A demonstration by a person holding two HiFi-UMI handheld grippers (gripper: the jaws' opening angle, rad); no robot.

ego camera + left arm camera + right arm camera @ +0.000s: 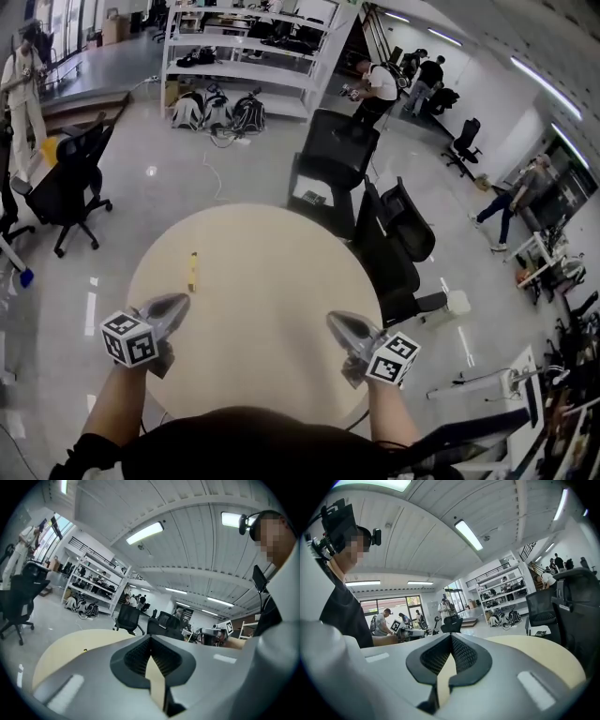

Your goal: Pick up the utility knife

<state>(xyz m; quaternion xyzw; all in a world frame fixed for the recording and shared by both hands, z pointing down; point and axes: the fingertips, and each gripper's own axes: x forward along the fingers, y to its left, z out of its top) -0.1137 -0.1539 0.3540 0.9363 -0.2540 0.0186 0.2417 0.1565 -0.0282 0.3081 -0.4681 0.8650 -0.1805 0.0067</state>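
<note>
Both tools hover over the bench's point(281, 253) near edge. Left tool point(174, 304): jaws closed, empty. Right tool point(337, 322): likewise closed on nothing. Utility knife point(192, 272) lies flat near the left edge, just beyond the left tool. Judgement: open the left jaws first, span the handle's narrow width, lower, then close at mid-handle.

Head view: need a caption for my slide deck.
Left hand-held gripper and right hand-held gripper, both shut, over a round beige table; yellow utility knife untouched beyond the left.
</note>
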